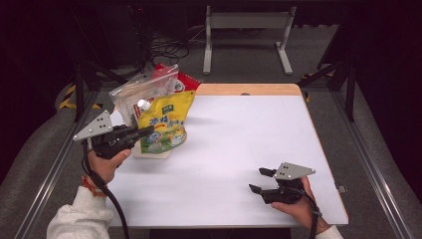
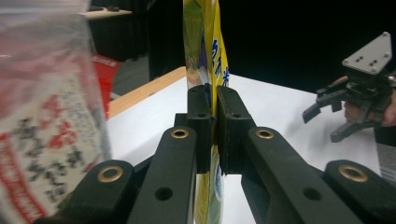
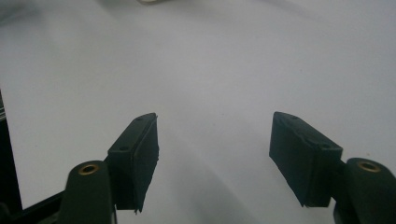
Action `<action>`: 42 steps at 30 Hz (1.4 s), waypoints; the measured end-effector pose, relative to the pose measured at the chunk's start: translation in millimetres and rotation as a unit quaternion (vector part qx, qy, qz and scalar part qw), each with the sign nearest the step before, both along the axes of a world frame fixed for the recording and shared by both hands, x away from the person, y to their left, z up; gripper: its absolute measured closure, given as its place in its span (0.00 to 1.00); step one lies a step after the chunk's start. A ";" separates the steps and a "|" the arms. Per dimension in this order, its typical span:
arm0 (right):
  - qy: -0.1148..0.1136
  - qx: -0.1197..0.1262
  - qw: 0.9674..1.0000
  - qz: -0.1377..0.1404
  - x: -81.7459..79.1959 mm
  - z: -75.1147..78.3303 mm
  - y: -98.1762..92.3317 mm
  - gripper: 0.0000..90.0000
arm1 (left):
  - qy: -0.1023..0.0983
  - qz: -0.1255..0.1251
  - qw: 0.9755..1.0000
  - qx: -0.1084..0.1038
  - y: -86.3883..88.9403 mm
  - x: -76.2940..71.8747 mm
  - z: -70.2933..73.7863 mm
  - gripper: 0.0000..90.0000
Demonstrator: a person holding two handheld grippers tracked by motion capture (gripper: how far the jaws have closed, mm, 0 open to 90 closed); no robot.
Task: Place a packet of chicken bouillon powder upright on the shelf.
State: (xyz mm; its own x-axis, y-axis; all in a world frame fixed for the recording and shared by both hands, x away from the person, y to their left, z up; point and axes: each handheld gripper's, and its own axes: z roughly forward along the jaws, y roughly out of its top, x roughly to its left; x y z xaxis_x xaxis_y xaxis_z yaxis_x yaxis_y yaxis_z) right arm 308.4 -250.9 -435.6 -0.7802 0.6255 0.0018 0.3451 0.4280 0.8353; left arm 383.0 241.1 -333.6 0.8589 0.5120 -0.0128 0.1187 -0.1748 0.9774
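At nine o'clock the left claw (image 1: 147,131) pinches a glossy yellow spouted pouch (image 1: 164,127) beside a crinkly clear bag (image 1: 142,92); at five o'clock the right claw (image 1: 261,180) gapes empty over the smooth white surface (image 1: 239,134).

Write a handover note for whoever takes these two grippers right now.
Left gripper: shut on the yellow pouch, pinching its thin edge; the pouch hangs over the table's left rear.
Right gripper: open, nothing between its jaws, low at the near right of the table.
Clear bag and red packet sit behind the pouch.
Done: pouch gripped.
Left: probably placing it; destination unclear.
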 end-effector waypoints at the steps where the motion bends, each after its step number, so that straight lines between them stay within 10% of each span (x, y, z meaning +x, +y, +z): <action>1: 0.000 0.000 1.000 0.000 0.0 -0.1 0.2 0.37 | -0.001 -0.001 1.000 -0.001 2.6 2.4 0.5 0.95; 19: 0.013 -0.004 1.000 0.009 -0.9 -5.8 5.4 0.35 | 0.015 0.008 1.000 0.005 49.1 33.8 -15.7 0.95; 36: 0.023 -0.008 1.000 0.009 -2.1 -8.2 4.3 0.33 | 0.036 -0.048 0.998 -0.006 67.6 42.6 -19.4 0.95; 42: 0.024 -0.010 1.000 0.009 -2.5 -8.0 6.6 0.32 | 0.067 -0.034 0.995 0.069 53.8 53.3 -27.5 0.95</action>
State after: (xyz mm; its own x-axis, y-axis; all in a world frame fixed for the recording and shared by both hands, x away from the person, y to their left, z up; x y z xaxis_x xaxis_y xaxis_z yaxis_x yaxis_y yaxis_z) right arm 305.9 -244.4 -443.7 -0.7912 0.6109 0.0273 0.3760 0.4509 0.8095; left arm 436.3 294.9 -361.1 0.8865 0.4584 -0.0633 0.2305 -0.3189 0.9193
